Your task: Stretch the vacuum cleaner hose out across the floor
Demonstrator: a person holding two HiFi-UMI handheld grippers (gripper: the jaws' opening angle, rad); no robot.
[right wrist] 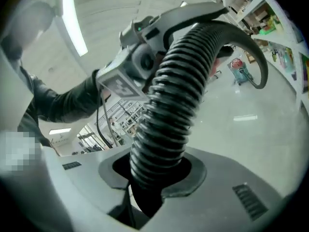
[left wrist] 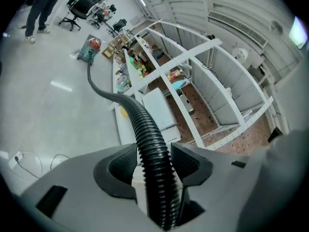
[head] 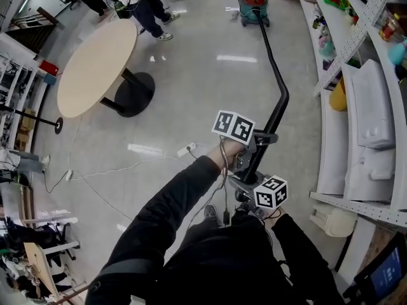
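Note:
A black ribbed hose [head: 278, 81] runs from the red and green vacuum cleaner [head: 254, 5] at the far end of the floor, along the shelving, up to my two grippers. My left gripper [head: 257, 138] is shut on the hose; in the left gripper view the hose [left wrist: 145, 124] passes between the padded jaws [left wrist: 153, 158]. Just below it, nearer my body, my right gripper [head: 245, 186] holds the same hose. In the right gripper view the hose [right wrist: 178, 91] sits in the round notch of the closed jaws [right wrist: 154, 173], with the left gripper above it.
White shelving [head: 362, 138] with cushions and boxes lines the right side. A round wooden table [head: 95, 65] on a black base stands at the left. A power strip [head: 186, 150] and thin cables lie on the floor by my feet. People [head: 149, 5] stand at the far end.

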